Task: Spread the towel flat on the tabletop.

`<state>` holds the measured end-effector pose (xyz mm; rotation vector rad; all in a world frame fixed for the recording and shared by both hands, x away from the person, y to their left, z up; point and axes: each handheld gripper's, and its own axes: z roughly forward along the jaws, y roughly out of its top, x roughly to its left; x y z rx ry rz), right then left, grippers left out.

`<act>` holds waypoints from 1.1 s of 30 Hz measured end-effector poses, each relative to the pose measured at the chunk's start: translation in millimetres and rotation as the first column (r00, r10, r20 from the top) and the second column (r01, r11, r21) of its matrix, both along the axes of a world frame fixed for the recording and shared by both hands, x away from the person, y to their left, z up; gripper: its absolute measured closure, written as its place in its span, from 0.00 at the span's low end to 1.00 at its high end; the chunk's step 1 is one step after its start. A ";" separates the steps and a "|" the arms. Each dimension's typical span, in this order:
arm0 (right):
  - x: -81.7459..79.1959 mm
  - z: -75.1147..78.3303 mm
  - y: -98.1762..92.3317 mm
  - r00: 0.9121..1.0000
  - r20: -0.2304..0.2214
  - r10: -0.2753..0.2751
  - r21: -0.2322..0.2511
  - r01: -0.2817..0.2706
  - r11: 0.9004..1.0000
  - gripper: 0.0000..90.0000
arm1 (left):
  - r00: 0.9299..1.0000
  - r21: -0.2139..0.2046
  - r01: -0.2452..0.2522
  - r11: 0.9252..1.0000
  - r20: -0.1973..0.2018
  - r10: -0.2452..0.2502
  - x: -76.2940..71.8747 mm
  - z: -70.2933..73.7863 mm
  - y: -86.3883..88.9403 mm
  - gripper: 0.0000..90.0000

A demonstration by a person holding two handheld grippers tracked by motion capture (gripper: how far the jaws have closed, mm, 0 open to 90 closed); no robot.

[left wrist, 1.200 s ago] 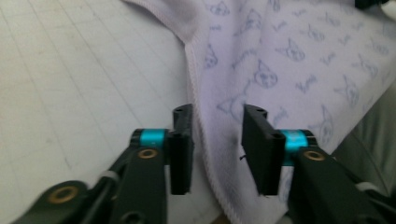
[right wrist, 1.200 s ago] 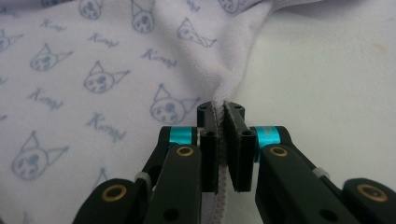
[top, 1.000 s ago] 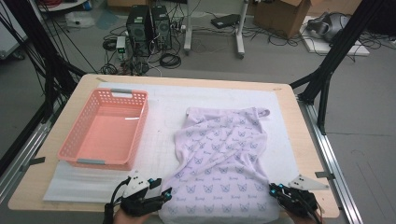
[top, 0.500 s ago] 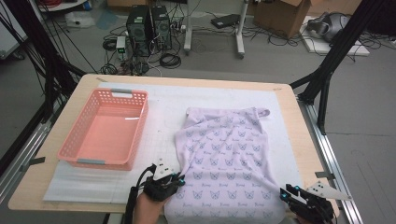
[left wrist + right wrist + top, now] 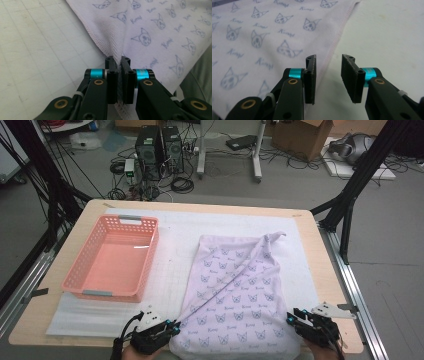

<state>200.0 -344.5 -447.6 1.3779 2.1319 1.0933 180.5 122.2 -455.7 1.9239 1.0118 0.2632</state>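
A pale lilac towel [image 5: 235,295] printed with cat faces lies flat on the white mat, and a diagonal crease runs across it. My left gripper [image 5: 175,326] sits at its near left corner. Its jaws have just closed and are shut on the hem [image 5: 118,60], with towel cloth [image 5: 155,32] bunched between the pads. My right gripper [image 5: 291,319] is at the near right corner. Its jaws have just been opening and stand apart [image 5: 328,58]. The towel [image 5: 262,37] hem runs beside its left jaw, and only mat lies between the pads.
An empty pink basket [image 5: 85,287] stands on the left of the mat [image 5: 175,245]. The wooden table's near edge [image 5: 50,337] is just behind both grippers. Black frame legs and cables lie beyond the far edge.
The left gripper reached in to the towel's near left corner, then drew back toward the near edge with it. A diagonal crease has appeared across the towel. The right gripper has barely shifted.
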 end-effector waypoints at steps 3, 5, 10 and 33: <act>5.8 -2.7 12.6 1.000 0.006 0.009 -0.059 -0.008 0.998 0.76 | 1.000 -0.033 -0.015 0.999 -0.001 0.015 0.7 -0.7 2.4 0.75; 5.4 -1.8 12.2 0.999 -0.006 0.034 -0.049 -0.034 0.998 0.94 | 0.999 -0.061 -0.035 0.998 -0.002 0.035 1.6 -0.5 3.9 0.63; -4.7 0.6 1.7 1.000 -0.019 0.025 -0.062 -0.026 0.998 0.96 | 0.998 -0.092 -0.056 0.994 0.010 0.057 6.1 0.8 6.7 0.55; 24.4 10.5 -31.5 0.999 0.051 -0.014 0.001 0.014 1.000 0.64 | 0.997 -0.165 -0.022 0.986 0.072 0.034 86.8 13.1 -17.8 0.47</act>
